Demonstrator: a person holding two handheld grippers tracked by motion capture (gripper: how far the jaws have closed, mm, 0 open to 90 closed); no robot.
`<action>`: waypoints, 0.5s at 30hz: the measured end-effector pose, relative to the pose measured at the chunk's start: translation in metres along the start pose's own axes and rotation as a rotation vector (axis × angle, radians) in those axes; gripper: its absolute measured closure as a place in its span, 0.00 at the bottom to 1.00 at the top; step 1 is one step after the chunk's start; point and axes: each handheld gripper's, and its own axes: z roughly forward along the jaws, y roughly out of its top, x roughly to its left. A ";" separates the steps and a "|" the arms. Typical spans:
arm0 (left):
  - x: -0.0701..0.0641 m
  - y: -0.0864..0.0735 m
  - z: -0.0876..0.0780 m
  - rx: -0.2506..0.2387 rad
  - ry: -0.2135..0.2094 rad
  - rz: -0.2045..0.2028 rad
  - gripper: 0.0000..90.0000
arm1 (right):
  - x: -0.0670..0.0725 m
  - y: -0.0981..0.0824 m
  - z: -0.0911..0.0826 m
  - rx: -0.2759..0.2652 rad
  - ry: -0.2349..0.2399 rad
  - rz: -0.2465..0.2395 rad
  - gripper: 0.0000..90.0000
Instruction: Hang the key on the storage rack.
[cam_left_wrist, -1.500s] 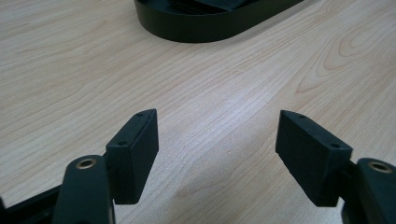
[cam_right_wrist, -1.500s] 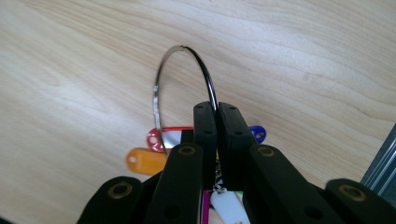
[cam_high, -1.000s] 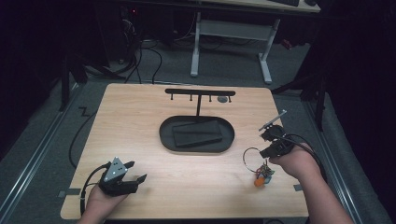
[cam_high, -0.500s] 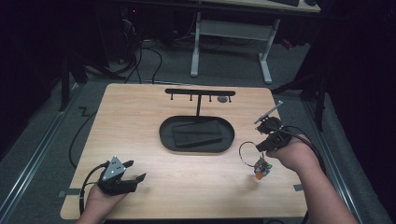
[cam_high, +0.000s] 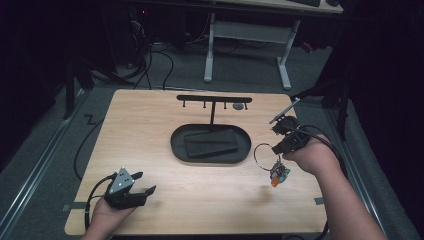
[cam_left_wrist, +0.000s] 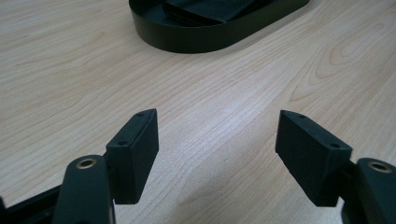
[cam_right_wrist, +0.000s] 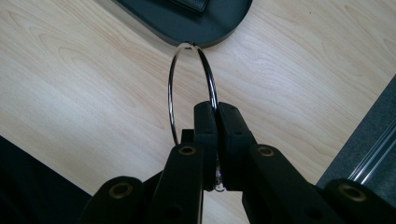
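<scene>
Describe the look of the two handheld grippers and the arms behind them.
Both tools are black. The left gripper carries a grey three-cornered plate on top and a black cable looping off its back; its jaws end in blocky wedge-shaped pads with small screw holes. The right gripper has brass-coloured pivot rivets on its linkage and a black cable trailing behind. Both forearms are bare, without sleeves.

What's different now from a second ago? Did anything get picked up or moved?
The right gripper, shut on the key ring, has lifted it off the table; the orange-tipped fob that lay on the wood now dangles beneath, carried slightly toward the stand. The left gripper, open, the oval tray and the stand stayed put.
</scene>
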 end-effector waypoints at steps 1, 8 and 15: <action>0.000 0.000 0.000 0.000 0.000 0.000 0.34 | 0.000 0.001 -0.001 0.004 -0.003 0.004 0.97; 0.000 0.000 0.000 -0.002 0.001 0.000 0.34 | 0.001 0.011 0.001 0.003 -0.003 -0.006 0.97; 0.000 0.000 -0.001 -0.001 0.002 0.002 0.34 | 0.000 0.026 0.001 0.001 -0.004 -0.025 0.97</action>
